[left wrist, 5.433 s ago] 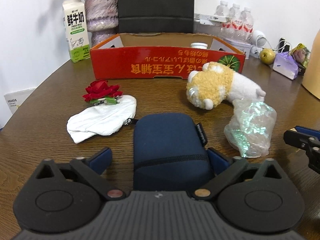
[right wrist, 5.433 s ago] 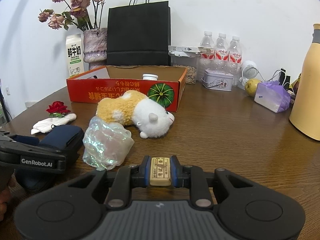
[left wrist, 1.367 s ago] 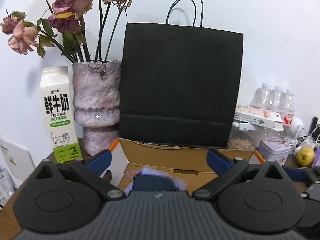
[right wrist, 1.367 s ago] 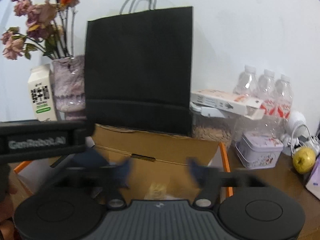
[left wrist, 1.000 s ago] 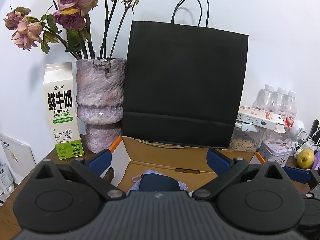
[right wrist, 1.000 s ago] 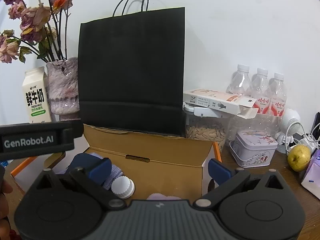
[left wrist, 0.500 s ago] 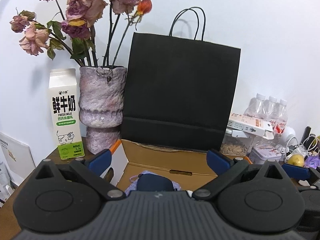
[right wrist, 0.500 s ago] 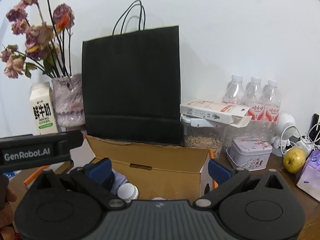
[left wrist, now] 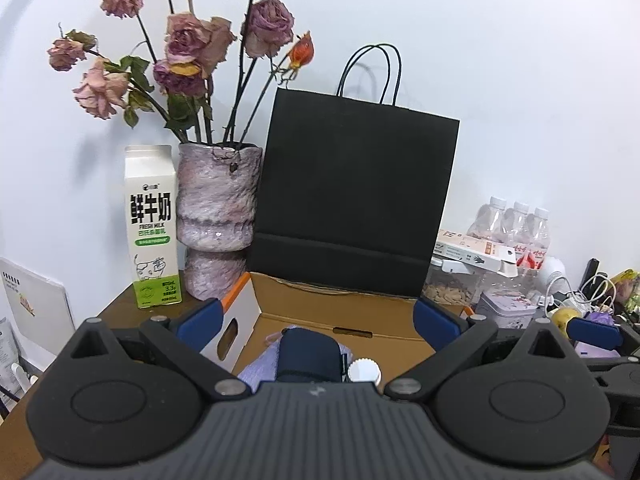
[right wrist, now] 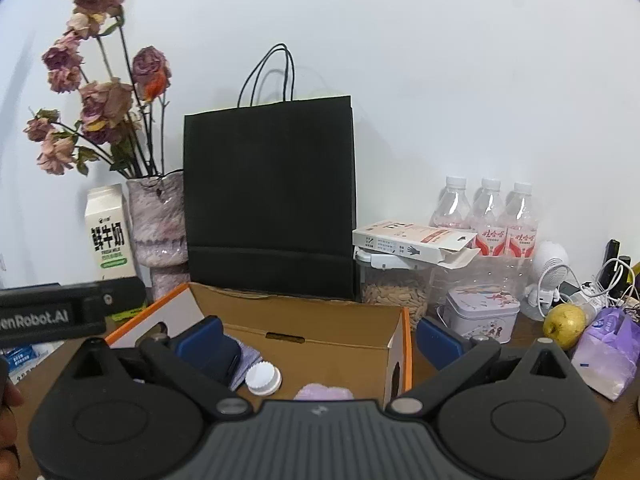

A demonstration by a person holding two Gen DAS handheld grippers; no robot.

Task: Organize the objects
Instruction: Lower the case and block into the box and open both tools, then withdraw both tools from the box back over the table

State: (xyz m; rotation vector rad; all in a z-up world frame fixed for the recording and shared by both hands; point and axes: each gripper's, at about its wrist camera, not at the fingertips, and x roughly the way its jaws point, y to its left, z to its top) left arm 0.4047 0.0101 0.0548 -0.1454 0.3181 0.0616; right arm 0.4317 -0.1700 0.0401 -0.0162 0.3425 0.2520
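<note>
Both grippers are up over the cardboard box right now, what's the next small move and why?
Probably draw both back toward the table to fetch another item. The left gripper and right gripper are open and hold nothing, and the navy pouch already lies inside the cardboard box beside a white cap.

Our left gripper (left wrist: 316, 318) hangs with jaws spread wide over the cardboard box (left wrist: 320, 316), gripping nothing. Inside we see a navy pouch (left wrist: 310, 360) lying on purple cloth (left wrist: 260, 366), a white cap (left wrist: 363, 370) just beside it.
</note>
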